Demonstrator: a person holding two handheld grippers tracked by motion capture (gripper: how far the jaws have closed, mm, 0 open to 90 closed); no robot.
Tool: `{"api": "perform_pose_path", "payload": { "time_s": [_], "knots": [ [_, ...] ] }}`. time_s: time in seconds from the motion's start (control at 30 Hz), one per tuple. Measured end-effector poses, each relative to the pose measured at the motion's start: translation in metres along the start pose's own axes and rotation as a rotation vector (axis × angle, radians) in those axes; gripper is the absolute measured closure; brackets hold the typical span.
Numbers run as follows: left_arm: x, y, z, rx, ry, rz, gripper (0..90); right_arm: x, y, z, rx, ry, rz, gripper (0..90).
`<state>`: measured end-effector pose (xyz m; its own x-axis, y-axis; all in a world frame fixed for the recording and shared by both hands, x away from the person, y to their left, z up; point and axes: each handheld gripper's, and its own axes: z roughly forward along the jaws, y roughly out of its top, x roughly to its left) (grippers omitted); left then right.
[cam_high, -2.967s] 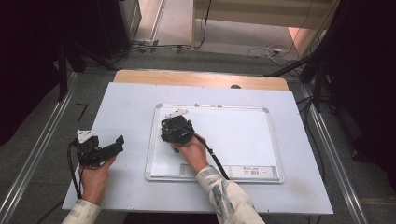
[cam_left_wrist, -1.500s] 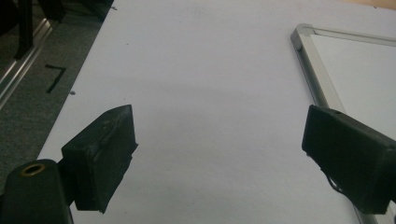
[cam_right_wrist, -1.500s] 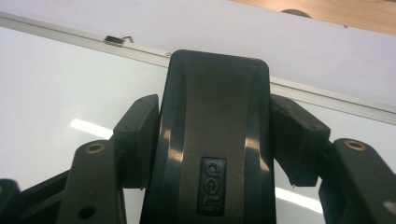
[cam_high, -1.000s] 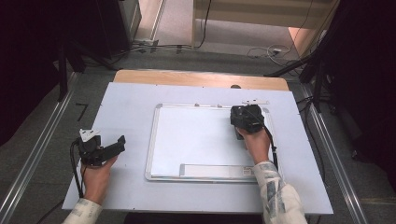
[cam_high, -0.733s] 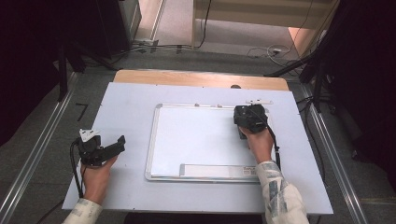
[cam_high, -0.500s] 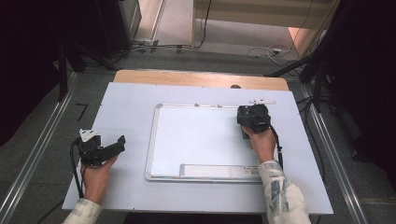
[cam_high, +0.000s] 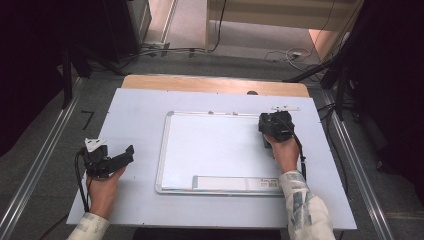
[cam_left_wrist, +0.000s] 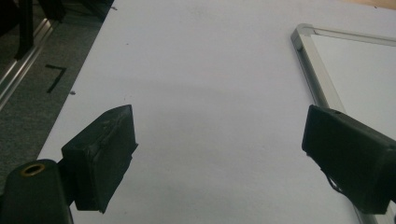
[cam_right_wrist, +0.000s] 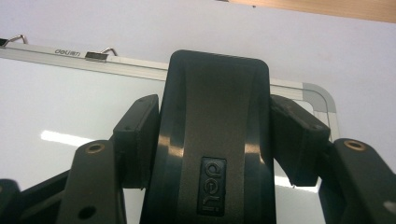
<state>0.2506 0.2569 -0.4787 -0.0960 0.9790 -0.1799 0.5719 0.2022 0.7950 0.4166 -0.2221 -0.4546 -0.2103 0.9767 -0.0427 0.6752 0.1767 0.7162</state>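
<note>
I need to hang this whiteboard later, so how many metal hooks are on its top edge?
2. Both hooks sit on the whiteboard top rail: one at the far left, one beside the eraser. The eraser and tongs may hide others.

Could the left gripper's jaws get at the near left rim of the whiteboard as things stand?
Probably yes. The left gripper lies beside the whiteboard, jaws wide open, with bare table between. The right gripper holds the eraser at the far corner.

place: lab/rec. rig | cues: black curtains (cam_high: 45, 60), floor cables (cam_high: 165, 50), alu rails (cam_high: 40, 165)
</note>
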Motion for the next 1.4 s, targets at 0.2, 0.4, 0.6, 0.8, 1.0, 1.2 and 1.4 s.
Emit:
{"api": "perform_pose_path", "payload": {
  "time_s": [0.2,0.4,0.6,0.8,1.0,1.2,1.4],
  "knots": [
    [0.000,0.000,0.000,0.001,0.001,-0.001,10.0,-0.008,0.000,0.003,0.004,-0.018,0.005,36.0],
    [0.000,0.000,0.000,0.001,0.002,-0.001,10.0,-0.016,0.000,0.005,0.009,-0.040,0.015,36.0],
    [0.000,0.000,0.000,0.001,0.002,-0.001,10.0,-0.024,0.000,0.010,0.020,-0.059,0.015,35.9],
    [0.000,0.000,0.000,0.002,0.004,0.000,10.0,-0.032,0.001,0.015,0.030,-0.076,0.022,35.9],
    [0.000,0.000,0.001,0.007,0.002,0.005,10.0,-0.035,0.002,0.019,0.037,-0.081,0.024,35.9],
    [0.000,0.000,0.001,0.008,0.003,0.004,10.0,-0.036,0.003,0.021,0.037,-0.080,0.026,35.9],
    [0.000,0.000,0.001,0.007,0.002,0.004,10.0,-0.037,0.003,0.026,0.044,-0.076,0.026,35.9]
  ]
}}
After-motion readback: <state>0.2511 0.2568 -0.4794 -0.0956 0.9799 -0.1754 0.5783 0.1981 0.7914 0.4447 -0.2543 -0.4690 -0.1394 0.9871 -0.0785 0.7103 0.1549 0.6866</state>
